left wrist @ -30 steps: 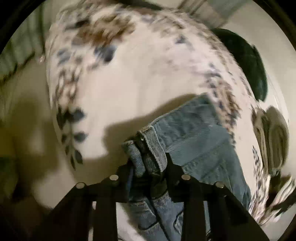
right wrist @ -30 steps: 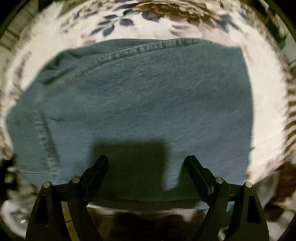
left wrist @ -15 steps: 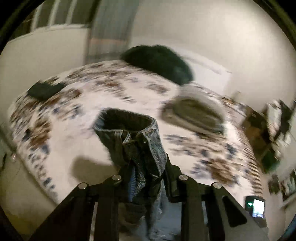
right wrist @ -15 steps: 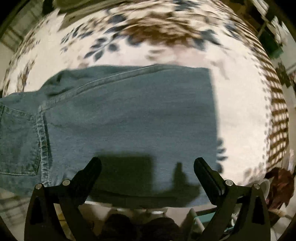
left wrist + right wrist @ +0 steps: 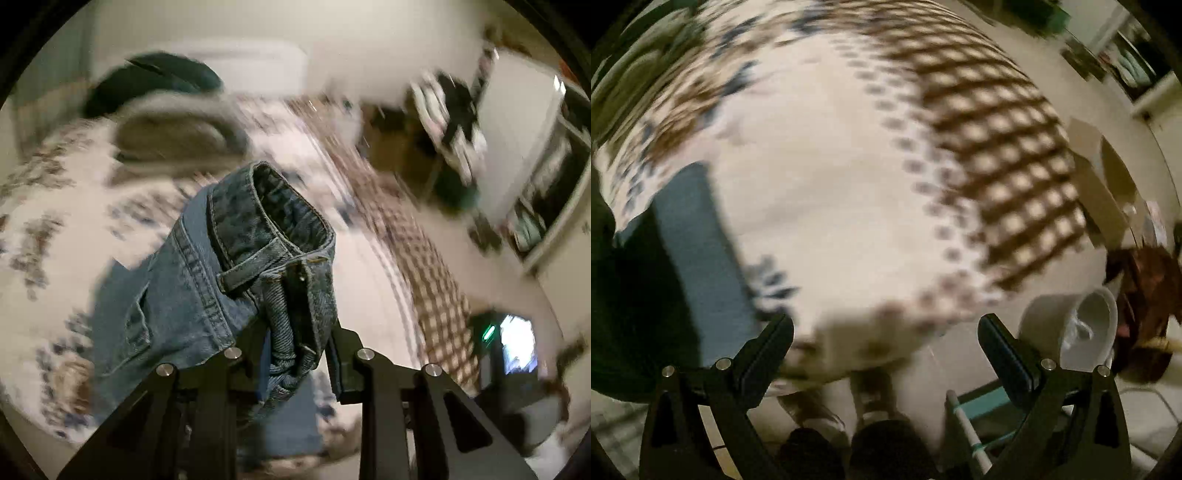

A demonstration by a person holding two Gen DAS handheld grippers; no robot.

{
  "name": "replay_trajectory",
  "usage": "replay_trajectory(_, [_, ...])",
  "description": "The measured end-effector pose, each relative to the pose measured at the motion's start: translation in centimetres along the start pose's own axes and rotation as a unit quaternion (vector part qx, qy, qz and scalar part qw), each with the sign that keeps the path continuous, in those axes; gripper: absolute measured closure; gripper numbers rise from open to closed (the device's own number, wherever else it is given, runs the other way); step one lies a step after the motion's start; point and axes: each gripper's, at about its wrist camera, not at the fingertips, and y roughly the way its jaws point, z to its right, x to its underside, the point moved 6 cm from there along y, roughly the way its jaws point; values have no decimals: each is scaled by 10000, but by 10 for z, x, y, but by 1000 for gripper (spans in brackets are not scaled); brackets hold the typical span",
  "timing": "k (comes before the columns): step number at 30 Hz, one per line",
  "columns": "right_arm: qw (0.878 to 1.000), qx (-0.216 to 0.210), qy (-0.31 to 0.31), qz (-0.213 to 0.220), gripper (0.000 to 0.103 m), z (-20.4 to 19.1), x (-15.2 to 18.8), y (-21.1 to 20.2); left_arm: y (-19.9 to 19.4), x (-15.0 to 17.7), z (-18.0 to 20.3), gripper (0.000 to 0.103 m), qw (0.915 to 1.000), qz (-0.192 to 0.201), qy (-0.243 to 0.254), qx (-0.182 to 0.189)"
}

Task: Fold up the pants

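The blue denim pants (image 5: 207,266) hang from my left gripper (image 5: 295,343), which is shut on the bunched waistband and belt loop and holds it up above the bed. The rest of the denim trails down to the patterned bedspread (image 5: 48,229). In the right wrist view only a strip of the pants (image 5: 698,251) shows at the left, lying flat on the bedspread (image 5: 849,184). My right gripper (image 5: 886,332) is open and empty, above the bed's near edge, off to the right of the denim.
A folded grey-olive garment (image 5: 177,129) and a dark green one (image 5: 155,77) lie at the far side of the bed. A white bucket (image 5: 1075,328), a cardboard box (image 5: 1097,177) and shoes (image 5: 871,450) sit on the floor by the bed. Shelves (image 5: 546,184) stand at the right.
My left gripper has lifted the waistband off the bed and swung right. My right gripper has moved right, off the denim, so the pants slid to the left of its view.
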Motion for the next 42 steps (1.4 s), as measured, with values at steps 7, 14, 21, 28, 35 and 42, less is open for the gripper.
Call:
replay_trajectory(7, [9965,-690,461,42,1,74,-19,-2,68,42,19,52,9870,-1522,433,289])
replay_trajectory(14, [9673,-2528,-139,158,0,20,-68,-28,-1,7,-51,6,9872,-1312,-802,434])
replay_trajectory(21, [9321,-3465,-875,-585,0,-95,-94,23,-22,9,-175,6,9774,-1294,-1345,-988])
replay_trajectory(28, [9148,-3968,-238,-718,72,-88,-83,35,2,18,-233,6,9638,-1489,-1747,-1355])
replay_trajectory(35, [9347,-3526,215,-388,79,-43,-62,-7,50,-12,-227,6,9661,-1561,-1777,-1038])
replay_trajectory(42, [9529,-2969,524,-339,79,9,-68,1,113,-16,-226,0,9601,-2051,-1629,-979])
